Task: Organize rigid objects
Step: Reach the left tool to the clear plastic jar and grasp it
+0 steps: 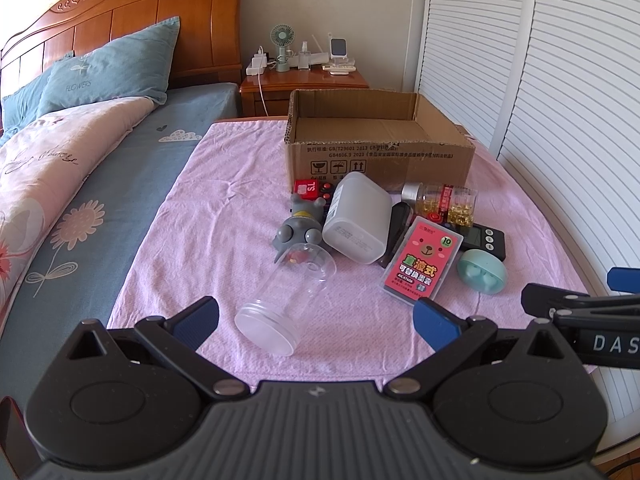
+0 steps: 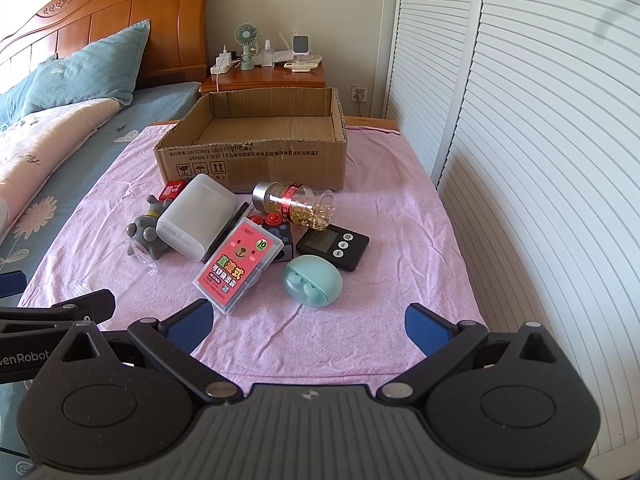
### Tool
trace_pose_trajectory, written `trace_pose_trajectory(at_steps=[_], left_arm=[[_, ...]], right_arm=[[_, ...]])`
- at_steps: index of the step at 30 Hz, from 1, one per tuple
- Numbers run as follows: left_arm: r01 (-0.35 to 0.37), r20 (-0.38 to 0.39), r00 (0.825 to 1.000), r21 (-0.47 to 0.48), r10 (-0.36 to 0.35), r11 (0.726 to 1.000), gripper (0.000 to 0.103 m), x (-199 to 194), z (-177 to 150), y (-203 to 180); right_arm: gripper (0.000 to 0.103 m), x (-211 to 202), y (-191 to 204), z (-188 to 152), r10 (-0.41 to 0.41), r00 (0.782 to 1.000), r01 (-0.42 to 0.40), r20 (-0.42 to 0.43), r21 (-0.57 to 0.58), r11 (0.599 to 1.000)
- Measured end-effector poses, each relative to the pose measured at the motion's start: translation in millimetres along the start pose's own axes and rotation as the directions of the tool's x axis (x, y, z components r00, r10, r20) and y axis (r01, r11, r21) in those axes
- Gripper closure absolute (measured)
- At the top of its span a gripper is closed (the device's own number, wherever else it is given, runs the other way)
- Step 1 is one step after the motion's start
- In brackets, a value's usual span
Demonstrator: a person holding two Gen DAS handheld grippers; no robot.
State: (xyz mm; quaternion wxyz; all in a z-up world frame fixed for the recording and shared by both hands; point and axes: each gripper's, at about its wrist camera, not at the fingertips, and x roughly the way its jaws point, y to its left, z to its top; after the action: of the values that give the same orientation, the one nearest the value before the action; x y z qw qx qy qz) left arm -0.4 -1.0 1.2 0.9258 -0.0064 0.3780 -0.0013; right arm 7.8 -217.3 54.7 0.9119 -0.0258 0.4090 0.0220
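Note:
An open cardboard box [image 1: 380,160] [image 2: 256,160] stands at the back of a table under a pink cloth [image 1: 224,216]. In front of it lies a heap: a clear plastic cup [image 1: 286,298] on its side, a grey toy [image 1: 300,226] [image 2: 146,234], a white case [image 1: 358,220] [image 2: 194,216], a pink refill box [image 1: 422,258] [image 2: 240,266], a capsule bottle [image 1: 444,200] [image 2: 296,202], a black timer [image 2: 334,250], a mint earbud case [image 1: 482,272] [image 2: 312,280]. My left gripper [image 1: 316,320] is open just before the cup. My right gripper [image 2: 308,324] is open before the earbud case.
A bed with blue pillows [image 1: 108,68] and a floral quilt lies left of the table. A wooden nightstand [image 1: 304,80] with a small fan and chargers stands behind the box. White louvred doors [image 2: 520,120] run close along the right edge.

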Motion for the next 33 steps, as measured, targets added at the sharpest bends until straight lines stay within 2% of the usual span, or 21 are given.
trace_pose_trajectory(at_steps=[18, 26, 33], left_arm=[[0.044, -0.001, 0.999, 0.084, -0.044, 0.996, 0.001, 14.0, 0.3, 8.1], [0.022, -0.086, 0.996, 0.096, -0.013, 0.995, 0.001, 45.3, -14.6, 34.2], [-0.012, -0.160, 0.987, 0.049, 0.020, 0.999, 0.001, 67.0, -26.1, 59.0]], right_arm=[[0.000, 8.1, -1.5, 4.4, 0.019, 1.000, -0.019, 0.021, -0.030, 0.999], [0.000, 21.9, -8.6, 7.7, 0.011, 1.000, -0.011, 0.001, -0.012, 1.000], [0.000, 41.5, -9.3, 9.2, 0.025, 0.999, -0.026, -0.030, -0.023, 0.999]])
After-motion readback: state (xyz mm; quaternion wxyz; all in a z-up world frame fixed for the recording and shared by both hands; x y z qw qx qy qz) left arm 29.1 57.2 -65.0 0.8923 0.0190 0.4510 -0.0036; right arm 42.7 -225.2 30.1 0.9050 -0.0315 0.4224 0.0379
